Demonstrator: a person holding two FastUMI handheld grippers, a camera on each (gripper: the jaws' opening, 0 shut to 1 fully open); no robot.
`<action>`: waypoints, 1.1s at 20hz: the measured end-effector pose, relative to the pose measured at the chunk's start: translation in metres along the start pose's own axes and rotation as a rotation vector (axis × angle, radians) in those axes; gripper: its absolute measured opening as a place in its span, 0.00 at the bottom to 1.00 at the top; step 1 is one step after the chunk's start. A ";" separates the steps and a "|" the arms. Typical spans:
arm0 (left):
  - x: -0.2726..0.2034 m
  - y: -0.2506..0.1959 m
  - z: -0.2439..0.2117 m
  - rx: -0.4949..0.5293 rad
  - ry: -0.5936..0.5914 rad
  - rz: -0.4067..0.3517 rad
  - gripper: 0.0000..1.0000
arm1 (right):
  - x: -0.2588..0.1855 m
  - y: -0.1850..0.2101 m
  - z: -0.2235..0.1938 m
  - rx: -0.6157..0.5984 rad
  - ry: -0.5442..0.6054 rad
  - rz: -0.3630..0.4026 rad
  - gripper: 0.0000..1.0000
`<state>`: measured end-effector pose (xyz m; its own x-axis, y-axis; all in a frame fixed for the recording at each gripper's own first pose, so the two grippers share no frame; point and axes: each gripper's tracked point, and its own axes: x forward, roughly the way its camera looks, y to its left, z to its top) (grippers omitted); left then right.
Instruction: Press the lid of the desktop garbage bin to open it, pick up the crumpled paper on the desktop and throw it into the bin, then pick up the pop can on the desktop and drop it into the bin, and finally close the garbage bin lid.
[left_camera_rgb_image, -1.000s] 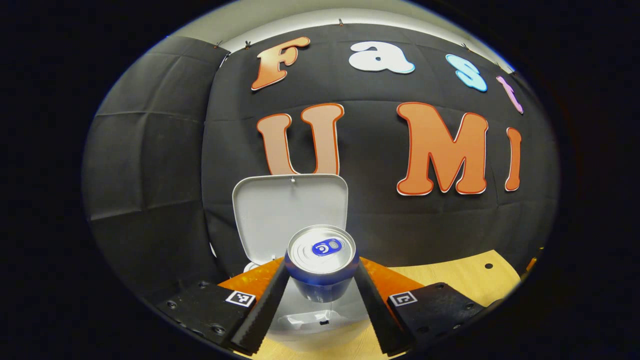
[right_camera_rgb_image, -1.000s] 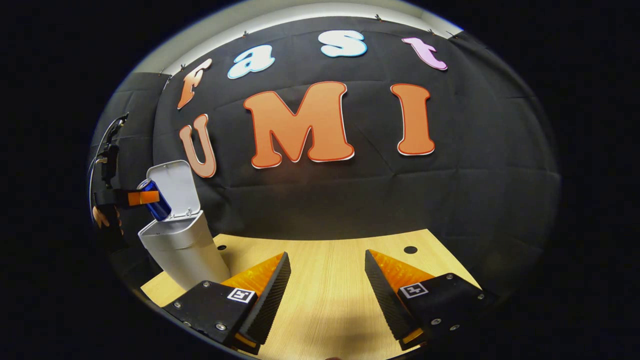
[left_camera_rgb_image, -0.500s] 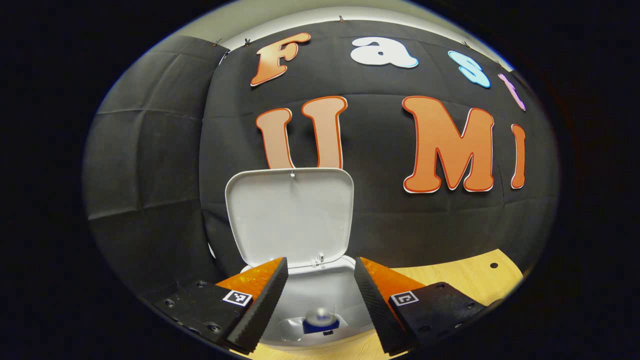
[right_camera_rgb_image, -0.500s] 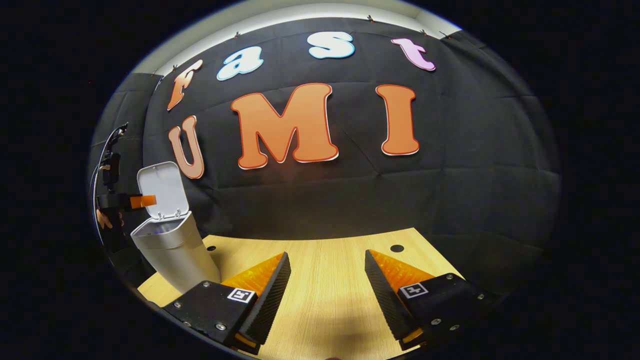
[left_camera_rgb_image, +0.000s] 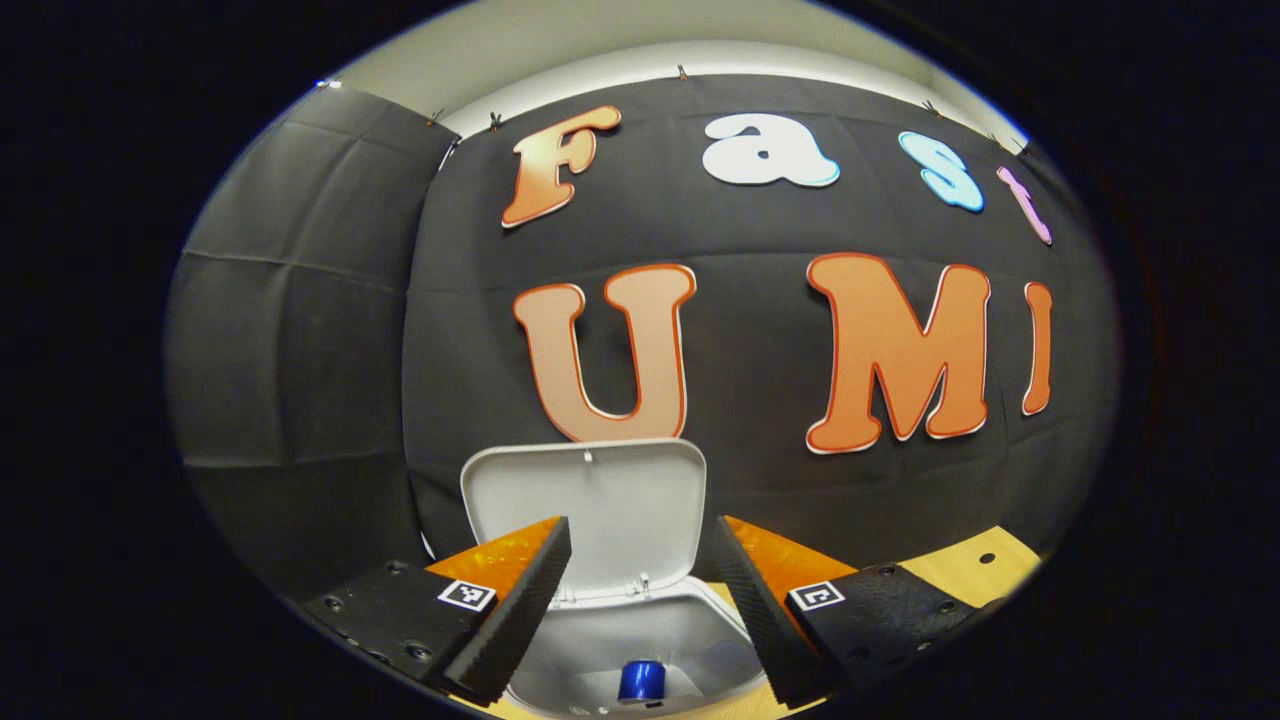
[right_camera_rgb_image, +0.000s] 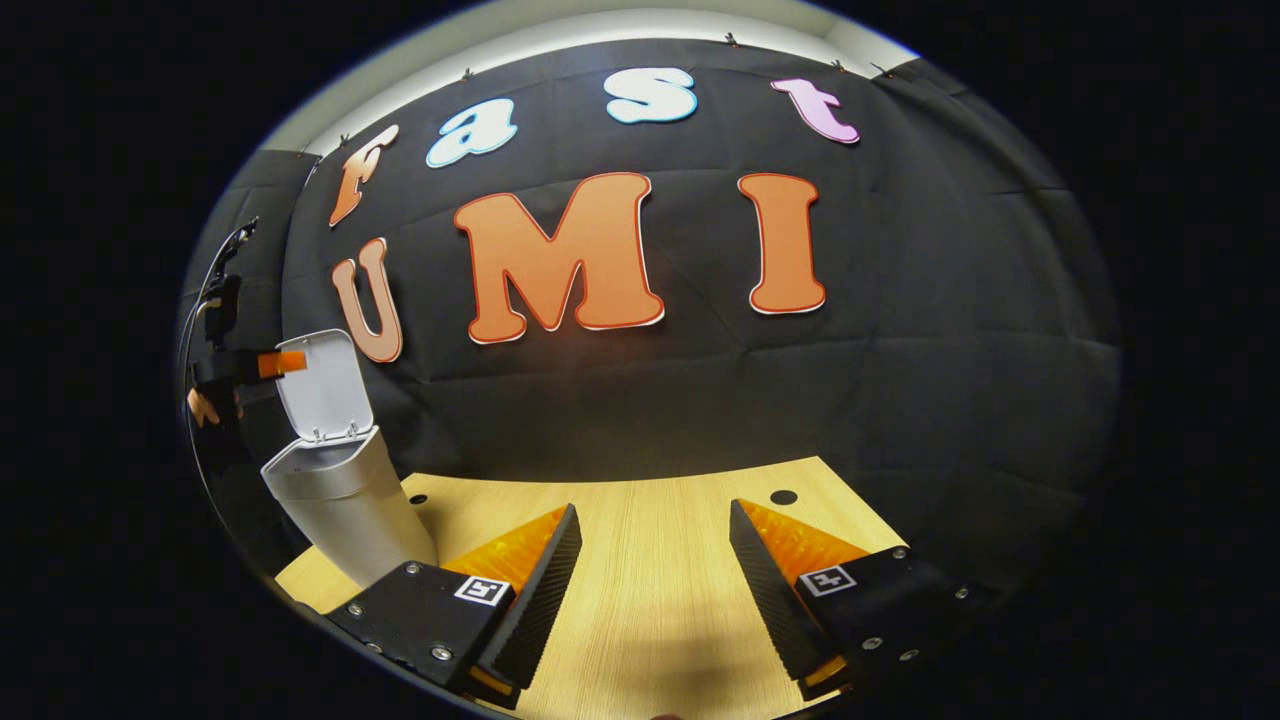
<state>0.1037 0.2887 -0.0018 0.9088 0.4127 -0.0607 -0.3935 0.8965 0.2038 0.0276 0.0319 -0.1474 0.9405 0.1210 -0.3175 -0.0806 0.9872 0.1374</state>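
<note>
No brand, number or word can be read on anything here. The only signs are small square black-and-white coded markers, one on each finger block of the left claw (left_camera_rgb_image: 640, 610), at about 7 o'clock and 5 o'clock in the left gripper view, and one on each finger block of the right claw (right_camera_rgb_image: 650, 590), at the same clock places in the right gripper view. The pop can (left_camera_rgb_image: 641, 681) down in the garbage bin (left_camera_rgb_image: 700, 640), at 6 o'clock, shows no legible print.
</note>
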 end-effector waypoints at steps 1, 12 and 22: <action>0.004 0.003 0.010 -0.003 -0.015 0.006 0.90 | -0.002 -0.002 0.001 -0.001 -0.003 -0.003 0.89; 0.052 0.044 0.089 -0.075 -0.093 0.089 0.90 | -0.010 -0.012 0.000 0.011 0.004 -0.020 0.89; 0.113 0.063 0.046 -0.116 0.073 0.115 0.91 | -0.013 -0.026 -0.001 0.004 0.005 -0.048 0.89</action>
<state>0.1877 0.3841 0.0492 0.8462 0.5203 -0.1151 -0.5113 0.8536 0.1000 0.0168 0.0049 -0.1475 0.9417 0.0738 -0.3281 -0.0339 0.9915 0.1257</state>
